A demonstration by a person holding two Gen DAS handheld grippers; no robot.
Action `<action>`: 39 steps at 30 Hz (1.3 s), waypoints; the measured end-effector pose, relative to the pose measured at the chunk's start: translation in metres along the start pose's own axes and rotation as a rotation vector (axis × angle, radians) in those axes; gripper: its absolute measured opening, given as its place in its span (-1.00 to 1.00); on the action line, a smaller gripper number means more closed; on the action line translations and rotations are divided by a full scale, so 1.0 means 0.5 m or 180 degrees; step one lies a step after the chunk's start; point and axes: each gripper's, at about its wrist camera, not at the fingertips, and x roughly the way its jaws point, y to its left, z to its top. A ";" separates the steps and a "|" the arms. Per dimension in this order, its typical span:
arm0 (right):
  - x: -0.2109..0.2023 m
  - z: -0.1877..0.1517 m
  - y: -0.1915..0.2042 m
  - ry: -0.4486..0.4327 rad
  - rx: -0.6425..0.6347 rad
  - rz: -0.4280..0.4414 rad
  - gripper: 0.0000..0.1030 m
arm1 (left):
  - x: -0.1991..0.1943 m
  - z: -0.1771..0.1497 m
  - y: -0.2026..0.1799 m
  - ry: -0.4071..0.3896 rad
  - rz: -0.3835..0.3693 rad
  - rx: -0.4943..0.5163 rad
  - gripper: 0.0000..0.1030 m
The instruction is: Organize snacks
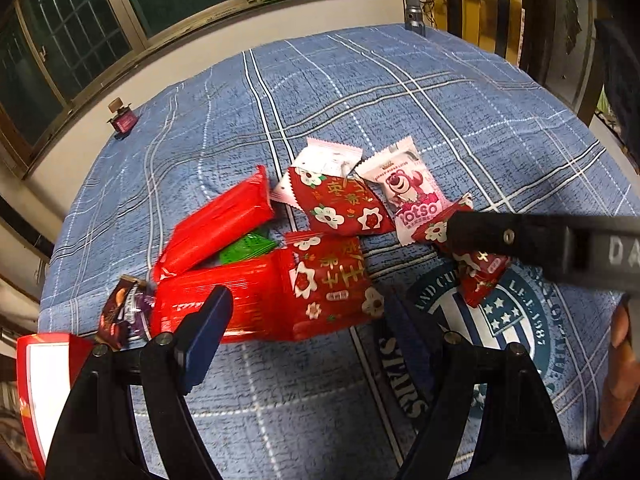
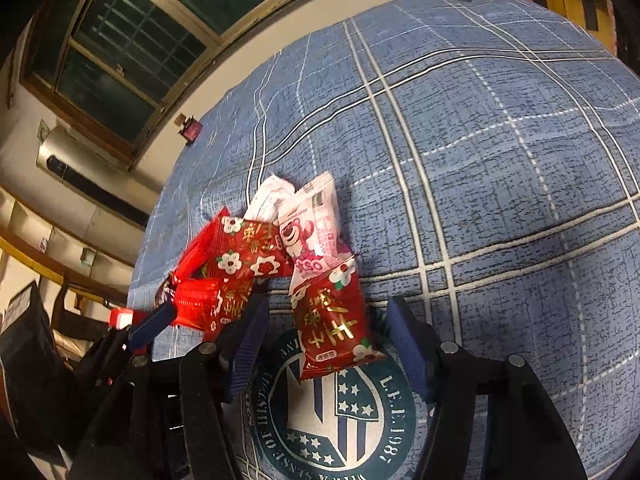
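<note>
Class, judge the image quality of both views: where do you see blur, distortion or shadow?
Left wrist view: red snack packs smeared by motion blur; fisheye curves the blue cloth. Right wrist view: sharper, dark corners, flowered red packet casting a shadow.

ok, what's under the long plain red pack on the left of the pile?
A green wrapper pokes out from beneath the long plain red pack, which leans on a second red pack. How far the green wrapper extends, and anything else under there, is covered.
</note>
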 end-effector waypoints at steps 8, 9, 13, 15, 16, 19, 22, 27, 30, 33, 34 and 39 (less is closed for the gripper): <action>0.025 -0.006 0.023 0.0042 -0.0167 -0.0165 0.22 | 0.049 -0.001 0.012 0.0107 -0.0150 -0.0133 0.52; 0.025 -0.007 0.025 0.0034 -0.0185 -0.0183 0.13 | 0.049 -0.004 0.013 0.0073 -0.0133 -0.0124 0.52; 0.030 -0.010 0.034 -0.0029 -0.0312 -0.0416 -0.19 | 0.044 -0.007 0.019 -0.0007 -0.0115 -0.0123 0.13; 0.032 -0.011 0.039 -0.0049 -0.0361 -0.0462 -0.21 | 0.040 -0.005 0.025 -0.0033 -0.0146 -0.0153 -0.01; 0.033 -0.012 0.041 -0.0056 -0.0389 -0.0485 -0.22 | 0.037 -0.006 0.030 -0.0038 -0.0208 -0.0200 -0.02; 0.035 -0.010 0.044 -0.0066 -0.0400 -0.0495 -0.26 | 0.034 -0.010 0.037 -0.0060 -0.0215 -0.0232 -0.04; 0.032 -0.004 0.033 -0.0054 -0.0300 -0.0369 -0.26 | 0.022 -0.022 0.045 -0.0092 -0.0281 -0.0311 -0.04; 0.019 0.001 0.015 -0.0010 -0.0138 0.0047 -0.27 | -0.016 -0.068 0.059 -0.0156 -0.0281 -0.0330 -0.04; 0.012 0.006 0.007 -0.0009 -0.0071 0.0279 -0.27 | -0.045 -0.101 0.073 -0.0198 -0.0293 -0.0363 -0.04; 0.014 0.007 0.002 0.0030 -0.0003 0.0480 -0.27 | -0.080 -0.133 0.086 -0.0267 -0.0286 -0.0409 -0.04; 0.016 0.006 0.003 0.0047 0.0013 0.0521 -0.27 | -0.091 -0.141 0.088 -0.0301 -0.0288 -0.0431 -0.03; 0.019 0.003 0.004 0.0114 0.0097 0.0852 -0.27 | -0.139 -0.168 0.107 -0.0488 -0.0275 -0.0552 -0.03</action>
